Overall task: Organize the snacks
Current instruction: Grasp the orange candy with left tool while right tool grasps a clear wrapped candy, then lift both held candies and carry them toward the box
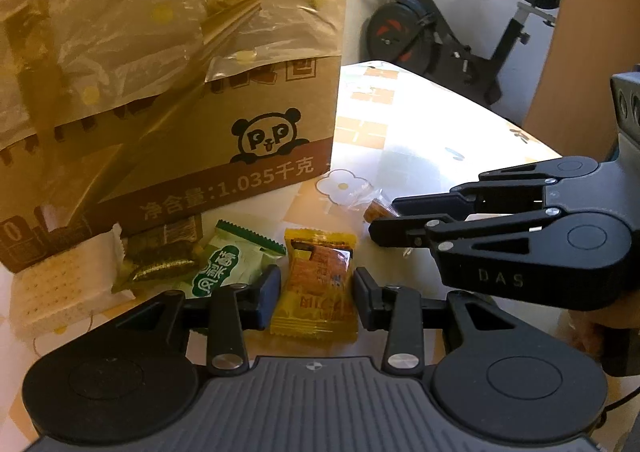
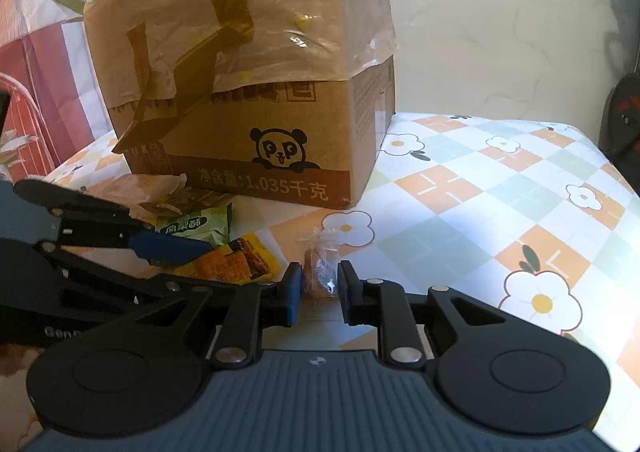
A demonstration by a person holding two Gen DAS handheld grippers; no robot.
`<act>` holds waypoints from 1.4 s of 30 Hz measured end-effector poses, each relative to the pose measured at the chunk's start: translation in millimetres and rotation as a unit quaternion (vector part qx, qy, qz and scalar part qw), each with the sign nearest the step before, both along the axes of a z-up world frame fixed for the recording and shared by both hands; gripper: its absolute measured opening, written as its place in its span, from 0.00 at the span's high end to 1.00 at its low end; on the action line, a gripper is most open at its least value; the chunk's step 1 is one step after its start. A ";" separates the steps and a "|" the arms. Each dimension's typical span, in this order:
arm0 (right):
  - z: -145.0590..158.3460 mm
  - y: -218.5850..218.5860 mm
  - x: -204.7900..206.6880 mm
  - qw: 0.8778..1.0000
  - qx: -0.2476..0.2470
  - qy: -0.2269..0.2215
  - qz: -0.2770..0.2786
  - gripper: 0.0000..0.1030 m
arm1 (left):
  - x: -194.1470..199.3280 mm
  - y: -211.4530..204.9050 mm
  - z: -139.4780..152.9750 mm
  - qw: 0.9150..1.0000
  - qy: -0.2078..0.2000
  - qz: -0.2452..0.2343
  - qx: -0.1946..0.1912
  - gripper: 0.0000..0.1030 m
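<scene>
Left gripper straddles the yellow-orange plastic snack sachet in the left wrist view, its blue-padded fingers standing just off either edge, so the jaws read as released around it and not yet pinching. The sachet lies flat on the flower-patterned checked tabletop with its long axis running straight ahead along the fingers; its print reads only partly, something like "MIGA". To its left sit a pale green sachet with white Chinese lettering, a dark gold-foil sweet and a white perforated wafer pack, all just before the brown cardboard box, which carries a panda face marked "P P" and the line "净含量:1.035千克" (net weight). The right gripper reaches in from the right, nearer a small clear-wrapped brown sweet. In the right wrist view that same sweet stands between the right gripper's fingers directly ahead, its wrapper twisted upward; the pads look pressed to its sides, so I judge it clenched on the sweet. The yellow-orange sachet lies to the left, under the left gripper's fingers, which is plainly the nearer one for lifting it.
</scene>
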State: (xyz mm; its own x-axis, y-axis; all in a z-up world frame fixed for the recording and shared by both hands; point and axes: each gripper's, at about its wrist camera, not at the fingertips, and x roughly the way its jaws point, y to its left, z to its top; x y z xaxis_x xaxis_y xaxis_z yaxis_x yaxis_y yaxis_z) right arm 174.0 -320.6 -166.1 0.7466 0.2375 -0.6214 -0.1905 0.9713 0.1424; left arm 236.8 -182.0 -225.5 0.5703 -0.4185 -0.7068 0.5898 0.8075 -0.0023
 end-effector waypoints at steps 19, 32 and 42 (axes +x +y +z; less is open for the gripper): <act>-0.4 3.9 -1.0 1.000 -0.010 -0.003 -0.001 0.79 | -36.2 49.1 26.8 0.995 -0.007 0.062 -0.077 0.67; 4.1 9.2 -14.8 0.999 -0.023 -0.032 0.003 0.81 | -54.5 57.4 25.9 0.994 0.000 0.047 -0.099 0.67; -0.3 15.1 -7.9 0.999 -0.021 -0.003 0.032 0.74 | -59.2 73.3 23.3 0.991 -0.006 0.078 -0.112 0.67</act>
